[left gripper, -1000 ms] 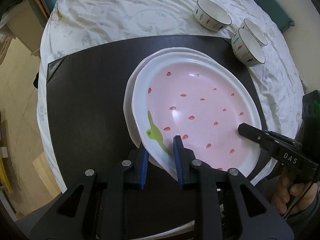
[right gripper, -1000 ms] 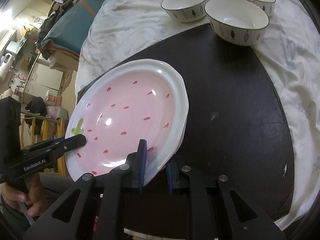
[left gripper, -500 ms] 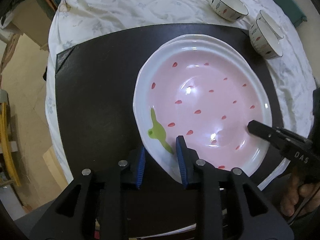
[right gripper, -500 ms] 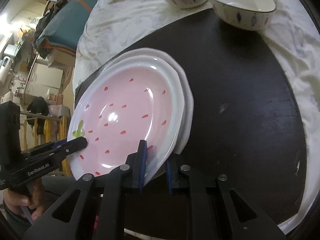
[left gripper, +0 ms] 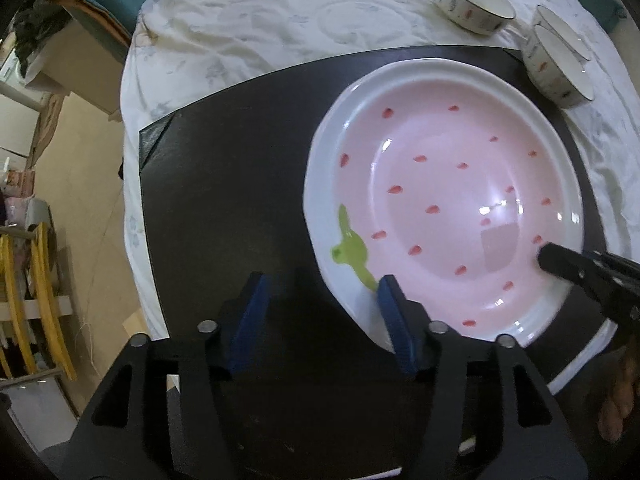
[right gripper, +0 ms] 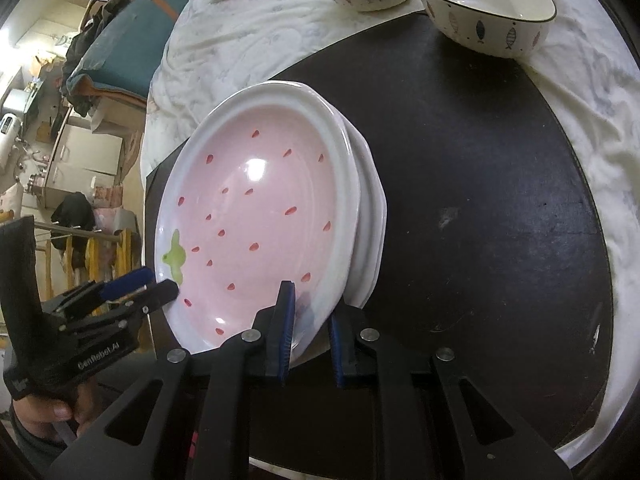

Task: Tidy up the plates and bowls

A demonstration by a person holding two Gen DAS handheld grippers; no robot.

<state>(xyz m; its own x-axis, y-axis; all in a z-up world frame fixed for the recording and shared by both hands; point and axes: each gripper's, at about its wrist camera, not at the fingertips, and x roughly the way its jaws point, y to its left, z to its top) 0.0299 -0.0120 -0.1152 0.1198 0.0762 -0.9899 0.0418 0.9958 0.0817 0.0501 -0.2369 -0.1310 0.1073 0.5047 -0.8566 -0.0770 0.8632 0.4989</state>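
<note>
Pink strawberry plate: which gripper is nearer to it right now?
Right. The right gripper has its jaws clamped on the pink strawberry plate rim; the left gripper straddles the opposite rim, jaws just opened.

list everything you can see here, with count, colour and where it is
strawberry plate: 1, pink with red seeds, white rim, stacked on another plate on the mat
lower plate: 1, white, under the strawberry plate
bowls: 3, white with fish marks, far edge of the table
mat: 1, black, on the cloth
tablecloth: 1, white, over the table
left gripper: 1, black with blue pads, jaws just opened, astride the strawberry plate's rim without pressing
right gripper: 1, black with blue pads, clamped on the strawberry plate's rim
hand: 1, holding the left gripper
</note>
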